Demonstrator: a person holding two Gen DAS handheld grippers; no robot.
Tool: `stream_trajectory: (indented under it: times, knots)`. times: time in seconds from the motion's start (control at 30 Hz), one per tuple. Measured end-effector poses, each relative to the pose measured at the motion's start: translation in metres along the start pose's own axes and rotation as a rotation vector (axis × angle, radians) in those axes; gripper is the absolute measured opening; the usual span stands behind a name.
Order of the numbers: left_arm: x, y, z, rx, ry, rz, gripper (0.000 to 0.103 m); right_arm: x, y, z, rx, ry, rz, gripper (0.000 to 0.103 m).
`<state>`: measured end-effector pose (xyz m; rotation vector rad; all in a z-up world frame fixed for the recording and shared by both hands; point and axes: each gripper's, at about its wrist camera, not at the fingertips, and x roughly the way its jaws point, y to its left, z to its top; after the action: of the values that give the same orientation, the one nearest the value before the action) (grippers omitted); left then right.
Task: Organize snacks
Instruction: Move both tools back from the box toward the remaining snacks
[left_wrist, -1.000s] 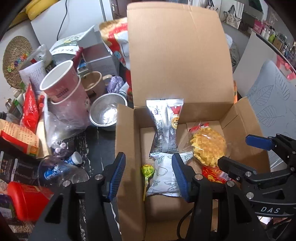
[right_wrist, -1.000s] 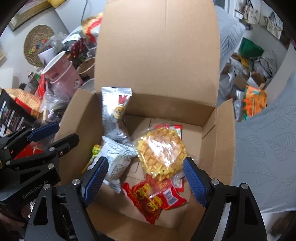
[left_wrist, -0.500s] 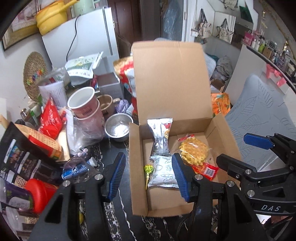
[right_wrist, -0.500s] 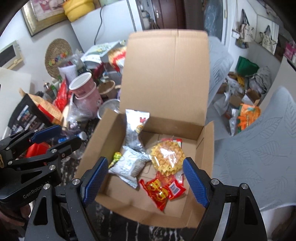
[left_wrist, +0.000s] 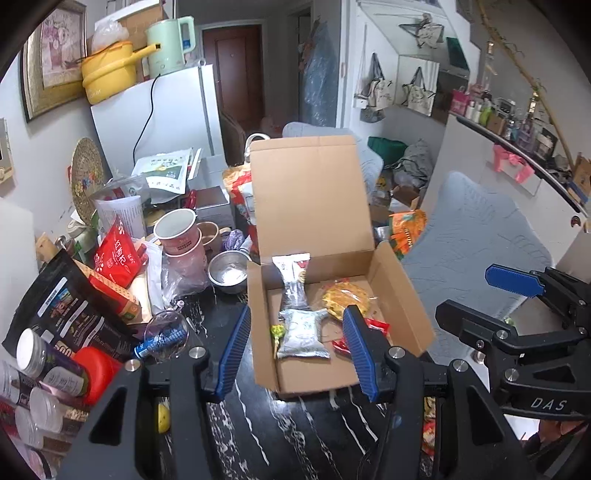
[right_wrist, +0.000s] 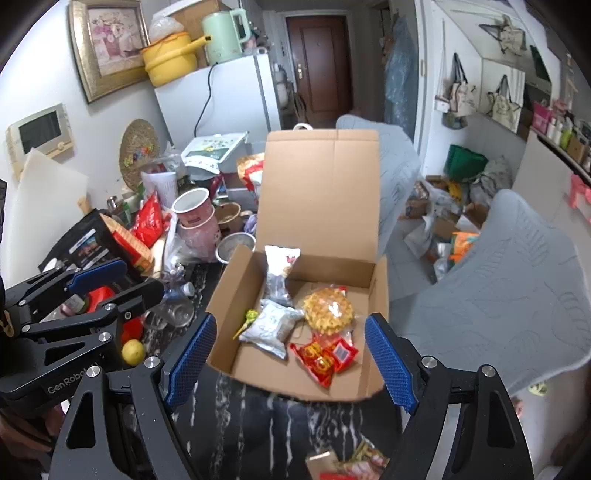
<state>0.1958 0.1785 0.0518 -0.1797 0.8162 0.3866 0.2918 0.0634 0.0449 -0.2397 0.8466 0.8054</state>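
Both hand-held grippers risen | cardboard box (right_wrist: 236, 284) walls clear | jaws empty

A white fridge (right_wrist: 236, 99) stands at upper centre beside a dark brown door (right_wrist: 319, 62); a gold-framed picture (right_wrist: 107, 44) hangs upper left, tote bags (right_wrist: 458, 96) upper right.

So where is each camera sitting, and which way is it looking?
Left wrist view: sits on the left gripper, looking forward and down at the open cardboard box; its own blue fingers frame the box, and the right gripper shows at the right edge.
Right wrist view: sits on the right gripper, looking down at the same box from further right; the left gripper shows at the left.
Both share the box, its waffle and the pink cups.
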Motion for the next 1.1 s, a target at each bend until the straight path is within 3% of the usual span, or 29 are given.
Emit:
stream_trajectory:
  times: [0.5, 1.1]
  knots:
    - [-0.056, -0.020, -0.056, 0.032, 0.007, -0.082, 0.051, -0.071, 0.006, -0.077, 0.099, -0.020, -0.014, 0.083]
    - [-0.071, -0.080, -0.116, 0.153, 0.044, -0.186, 0.051, -0.106, -0.017, -0.169, 0.257, 0.025, -0.061, 0.083]
